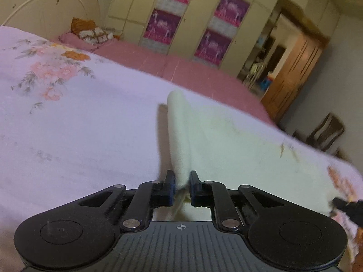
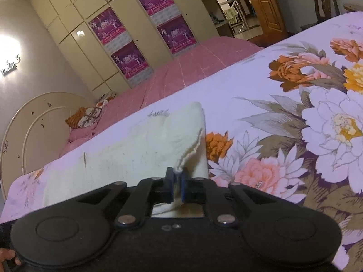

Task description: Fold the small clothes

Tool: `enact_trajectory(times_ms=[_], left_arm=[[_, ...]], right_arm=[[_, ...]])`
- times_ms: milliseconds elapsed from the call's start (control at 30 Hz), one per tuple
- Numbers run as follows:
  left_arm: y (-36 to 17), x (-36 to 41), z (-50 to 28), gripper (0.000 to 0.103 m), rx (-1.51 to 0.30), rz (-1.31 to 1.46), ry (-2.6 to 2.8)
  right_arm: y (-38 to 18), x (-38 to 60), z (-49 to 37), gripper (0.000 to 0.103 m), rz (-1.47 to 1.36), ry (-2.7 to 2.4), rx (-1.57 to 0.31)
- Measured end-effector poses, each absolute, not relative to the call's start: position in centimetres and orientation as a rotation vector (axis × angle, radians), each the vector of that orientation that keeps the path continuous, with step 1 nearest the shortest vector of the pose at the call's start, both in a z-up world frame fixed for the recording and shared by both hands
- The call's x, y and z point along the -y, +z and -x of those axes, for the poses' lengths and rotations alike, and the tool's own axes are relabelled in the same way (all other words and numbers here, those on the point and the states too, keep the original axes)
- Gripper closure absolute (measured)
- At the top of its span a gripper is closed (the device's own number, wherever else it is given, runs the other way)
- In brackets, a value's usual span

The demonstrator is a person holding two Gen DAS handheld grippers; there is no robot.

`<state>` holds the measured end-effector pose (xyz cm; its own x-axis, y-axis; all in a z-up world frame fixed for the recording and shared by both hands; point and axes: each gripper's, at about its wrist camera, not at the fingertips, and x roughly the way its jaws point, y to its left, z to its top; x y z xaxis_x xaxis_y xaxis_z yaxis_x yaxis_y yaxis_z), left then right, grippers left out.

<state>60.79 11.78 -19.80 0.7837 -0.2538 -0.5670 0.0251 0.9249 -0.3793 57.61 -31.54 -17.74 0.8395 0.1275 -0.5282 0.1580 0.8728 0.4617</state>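
Note:
A small cream-white cloth (image 1: 217, 145) lies on a floral bedspread (image 1: 79, 124). My left gripper (image 1: 182, 182) is shut on its near corner, lifting a raised fold that runs away from me. The right gripper's tip shows at the right edge of the left wrist view (image 1: 347, 206). In the right wrist view the same cloth (image 2: 140, 149) spreads to the left, and my right gripper (image 2: 178, 181) is shut on its other near corner, with the hem rising from the jaws.
The bedspread (image 2: 283, 113) has large flowers on the right. A pink sheet (image 2: 192, 68) and pillows (image 2: 88, 117) lie beyond, by a round headboard (image 2: 29, 124). Wardrobe doors with purple posters (image 1: 224, 29), a wooden door (image 1: 292, 74) and a chair (image 1: 326, 133) stand behind.

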Motion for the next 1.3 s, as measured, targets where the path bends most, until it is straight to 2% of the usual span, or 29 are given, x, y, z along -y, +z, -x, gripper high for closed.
enact_trajectory(times_ms=[133, 267, 400, 433, 467, 500, 533, 767, 933, 1033, 1133, 1300], left_arm=[[-21.0, -13.3, -60.0, 0.091, -0.643, 0.426, -0.119], [-22.4, -15.4, -60.2, 0.09, -0.66, 0.512, -0.103], [-21.0, -15.2, -59.8, 0.089, -0.652, 0.407, -0.039], [-20.4, -15.1, -59.7, 0.076, -0.635, 0.374, -0.022], [-19.6, -14.8, -59.6, 0.05, -0.601, 0.334, -0.018], [-18.8, -14.2, -59.7, 0.04, -0.562, 0.284, -0.025], [-18.2, -13.5, -60.1, 0.038, -0.539, 0.244, -0.036], [-17.6, -3.3, -65.6, 0.038, -0.565, 0.04, -0.25], [-19.0, 2.0, -68.4, 0.038, -0.591, -0.064, -0.306], [-20.4, 1.2, -69.4, 0.038, -0.604, -0.08, -0.252], [-20.0, -0.6, -69.2, 0.038, -0.584, -0.095, -0.167], [-20.5, -4.6, -71.5, 0.038, -0.609, -0.057, -0.086]], right_arm=[[-17.4, 31.2, -56.8, 0.097, -0.504, 0.004, -0.557], [-18.9, 31.5, -57.4, 0.097, -0.515, 0.005, -0.627], [-18.5, 31.4, -57.1, 0.095, -0.497, 0.013, -0.636], [-18.0, 31.3, -56.9, 0.09, -0.481, 0.01, -0.628], [-17.4, 31.3, -56.6, 0.087, -0.462, 0.004, -0.611], [-16.7, 31.2, -56.3, 0.082, -0.438, -0.008, -0.587], [-16.2, 31.2, -56.3, 0.081, -0.417, -0.018, -0.568], [-15.4, 28.2, -60.5, 0.087, -0.298, -0.04, -0.554], [-15.9, 26.9, -62.5, 0.081, -0.303, -0.019, -0.564], [-17.3, 25.5, -63.9, 0.084, -0.236, -0.016, -0.633], [-17.4, 25.5, -63.2, 0.083, -0.244, -0.01, -0.622], [-17.2, 25.2, -63.7, 0.077, -0.262, 0.003, -0.598]])
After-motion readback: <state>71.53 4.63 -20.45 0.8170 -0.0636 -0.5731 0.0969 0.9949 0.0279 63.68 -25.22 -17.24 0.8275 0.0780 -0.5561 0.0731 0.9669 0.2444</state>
